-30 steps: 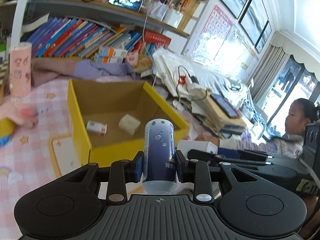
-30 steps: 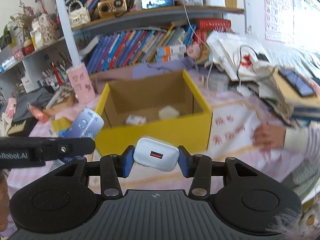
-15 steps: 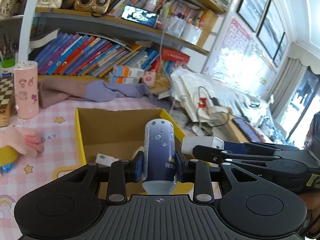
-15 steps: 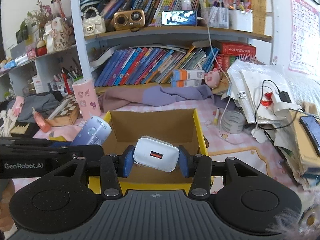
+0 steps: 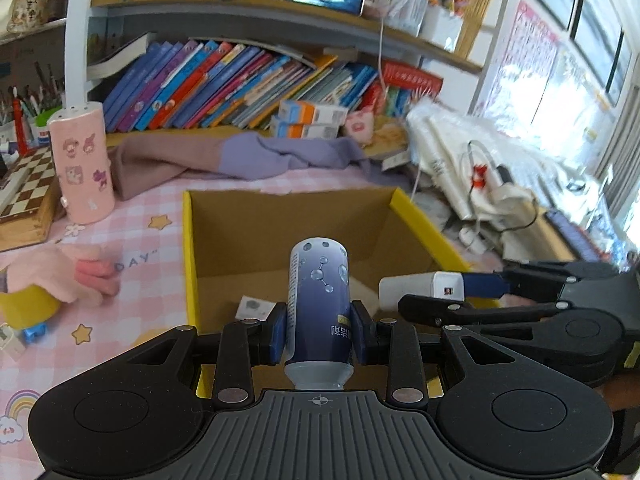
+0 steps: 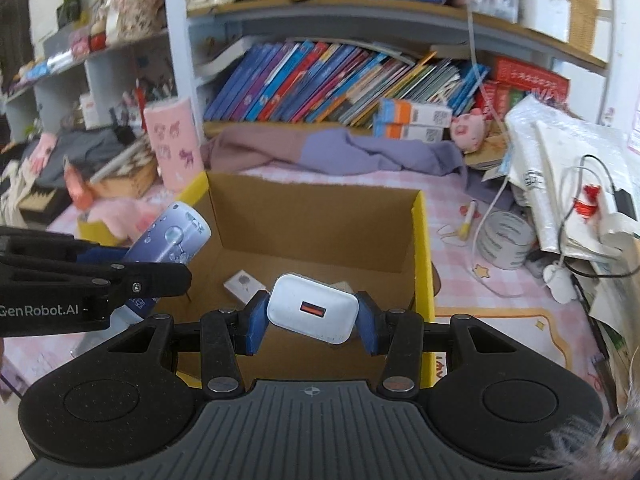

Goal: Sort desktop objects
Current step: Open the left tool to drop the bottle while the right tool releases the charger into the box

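pinching a blue bottle (image 5: 319, 300), the left gripper (image 5: 319, 330) hangs over the yellow box (image 5: 424, 220); the right gripper (image 6: 312, 316) clamps a white charger (image 6: 312, 308) there.

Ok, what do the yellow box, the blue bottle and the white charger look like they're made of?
Yellow box: looks like cardboard, brown and matte inside, thin yellow rims. Blue bottle: probably plastic with a glossy printed wrap, since light glints off it; metal can't be ruled out. White charger: smooth hard plastic by the look, with rounded corners, a faint sheen and an orange port.
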Action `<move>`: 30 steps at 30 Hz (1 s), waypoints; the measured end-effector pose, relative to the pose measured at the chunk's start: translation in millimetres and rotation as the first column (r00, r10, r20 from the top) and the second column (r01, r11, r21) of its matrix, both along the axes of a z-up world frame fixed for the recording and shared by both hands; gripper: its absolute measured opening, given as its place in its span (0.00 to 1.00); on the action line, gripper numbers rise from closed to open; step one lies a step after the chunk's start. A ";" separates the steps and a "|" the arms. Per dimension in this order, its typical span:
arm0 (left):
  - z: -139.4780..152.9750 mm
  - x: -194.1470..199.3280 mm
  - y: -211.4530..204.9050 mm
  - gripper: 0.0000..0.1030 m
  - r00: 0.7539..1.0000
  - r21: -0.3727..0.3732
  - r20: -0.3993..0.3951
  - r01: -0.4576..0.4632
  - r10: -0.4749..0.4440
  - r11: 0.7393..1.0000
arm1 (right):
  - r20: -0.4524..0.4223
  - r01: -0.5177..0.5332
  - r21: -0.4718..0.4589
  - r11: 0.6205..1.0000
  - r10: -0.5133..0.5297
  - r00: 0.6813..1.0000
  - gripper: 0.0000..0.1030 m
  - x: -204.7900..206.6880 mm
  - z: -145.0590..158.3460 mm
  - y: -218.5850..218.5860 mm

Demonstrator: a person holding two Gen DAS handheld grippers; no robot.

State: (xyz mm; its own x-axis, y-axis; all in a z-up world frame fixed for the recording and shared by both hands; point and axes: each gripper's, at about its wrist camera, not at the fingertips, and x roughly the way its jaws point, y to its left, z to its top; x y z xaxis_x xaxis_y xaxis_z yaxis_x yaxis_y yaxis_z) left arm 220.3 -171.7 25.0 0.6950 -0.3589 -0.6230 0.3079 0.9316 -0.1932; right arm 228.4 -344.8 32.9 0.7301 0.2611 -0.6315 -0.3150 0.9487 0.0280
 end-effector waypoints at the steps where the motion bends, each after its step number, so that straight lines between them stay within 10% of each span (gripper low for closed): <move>1: -3.0 2.0 -2.5 0.30 1.000 0.017 -0.004 0.000 0.000 1.000 | -0.006 -0.009 -0.005 1.000 0.009 1.000 0.42 3.1 -3.4 0.0; 30: -28.2 15.6 -26.0 0.31 0.999 0.173 -0.047 -0.019 0.028 0.985 | -0.122 -0.218 -0.097 0.971 0.206 0.971 0.42 44.0 -44.3 9.6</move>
